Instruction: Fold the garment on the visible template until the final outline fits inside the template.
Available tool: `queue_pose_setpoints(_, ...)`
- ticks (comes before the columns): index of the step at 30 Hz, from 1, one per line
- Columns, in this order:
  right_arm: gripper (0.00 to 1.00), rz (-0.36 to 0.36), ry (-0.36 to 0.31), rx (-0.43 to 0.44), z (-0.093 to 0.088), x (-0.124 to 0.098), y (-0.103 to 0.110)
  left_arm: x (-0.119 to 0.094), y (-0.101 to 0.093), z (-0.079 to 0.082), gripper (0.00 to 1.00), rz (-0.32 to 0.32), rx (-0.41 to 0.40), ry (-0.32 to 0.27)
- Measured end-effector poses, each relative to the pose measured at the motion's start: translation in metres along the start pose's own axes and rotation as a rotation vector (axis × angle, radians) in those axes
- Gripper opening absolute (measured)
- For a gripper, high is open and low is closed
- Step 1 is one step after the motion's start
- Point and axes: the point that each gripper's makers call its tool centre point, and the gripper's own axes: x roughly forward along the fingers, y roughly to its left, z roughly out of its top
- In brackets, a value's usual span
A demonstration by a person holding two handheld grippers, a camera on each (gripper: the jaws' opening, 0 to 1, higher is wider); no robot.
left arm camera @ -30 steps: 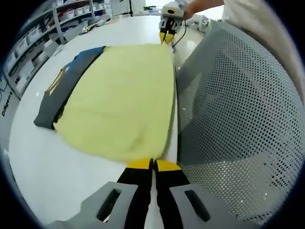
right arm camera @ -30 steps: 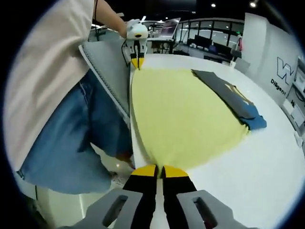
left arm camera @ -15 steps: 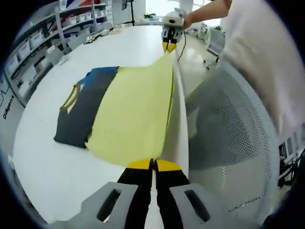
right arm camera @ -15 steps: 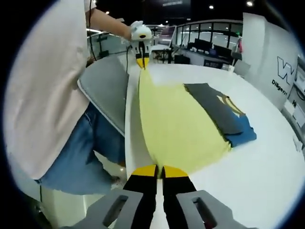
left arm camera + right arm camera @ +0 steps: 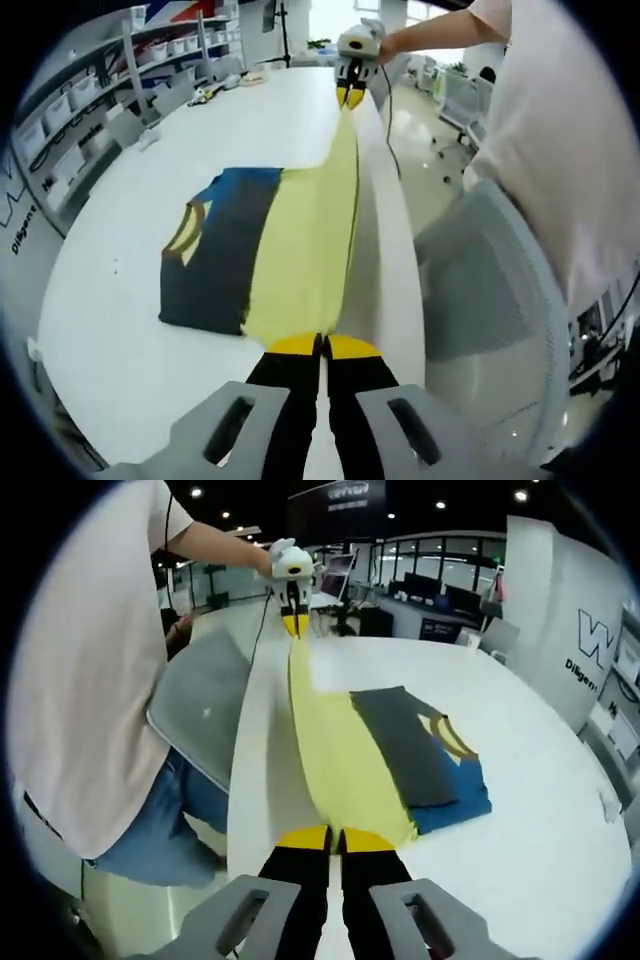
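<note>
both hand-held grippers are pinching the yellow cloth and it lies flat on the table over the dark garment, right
Not quite. Both hand-held grippers, left and right, do pinch the yellow cloth, but it isn't lying flat. The left gripper view shows its near edge lifted off the table, stretched between them, with the dark garment mostly uncovered.

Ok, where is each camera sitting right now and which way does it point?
Left gripper view: rides on the left gripper, looking along the yellow garment's lifted edge towards the right gripper; the person's arm and white shirt show on its right side.
Right gripper view: rides on the right gripper, looking back along the same edge towards the left gripper; shirt and jeans show on its left side.
Shared: the yellow garment stretched between both grippers, the dark garment under it, the white table and the grey mesh chair.
</note>
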Motion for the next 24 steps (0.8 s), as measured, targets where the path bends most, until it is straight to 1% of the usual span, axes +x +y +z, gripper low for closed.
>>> queue_pose_setpoints(6,0.0,-0.011,0.003,-0.021,0.016,-0.002,-0.032,-0.007,0.031,0.009,0.0,0.014,-0.004,-0.006)
queue_pose_setpoints(7,0.0,-0.012,0.003,-0.022,0.018,-0.001,-0.036,-0.008,0.039,0.011,0.0,0.019,-0.006,-0.004)
queue_pose_setpoints(10,0.0,-0.025,0.002,-0.017,0.025,0.0,-0.058,-0.01,0.058,0.013,0.0,0.029,-0.02,-0.004)
queue_pose_setpoints(13,0.0,-0.037,0.009,-0.015,0.026,0.003,-0.075,-0.011,0.076,0.018,0.0,0.034,-0.029,-0.006)
queue_pose_setpoints(16,0.0,-0.041,0.018,-0.008,0.027,0.008,-0.097,-0.009,0.094,0.019,0.0,0.036,-0.036,-0.003)
queue_pose_setpoints(20,0.0,-0.039,0.033,0.002,0.027,0.016,-0.119,-0.002,0.118,0.021,0.0,0.039,-0.05,0.005)
queue_pose_setpoints(21,0.0,-0.038,0.042,0.005,0.024,0.019,-0.127,0.0,0.122,0.021,0.0,0.038,-0.053,0.006)
queue_pose_setpoints(24,0.0,-0.033,0.054,0.019,0.021,0.027,-0.142,0.008,0.141,0.018,0.0,0.035,-0.073,0.018)
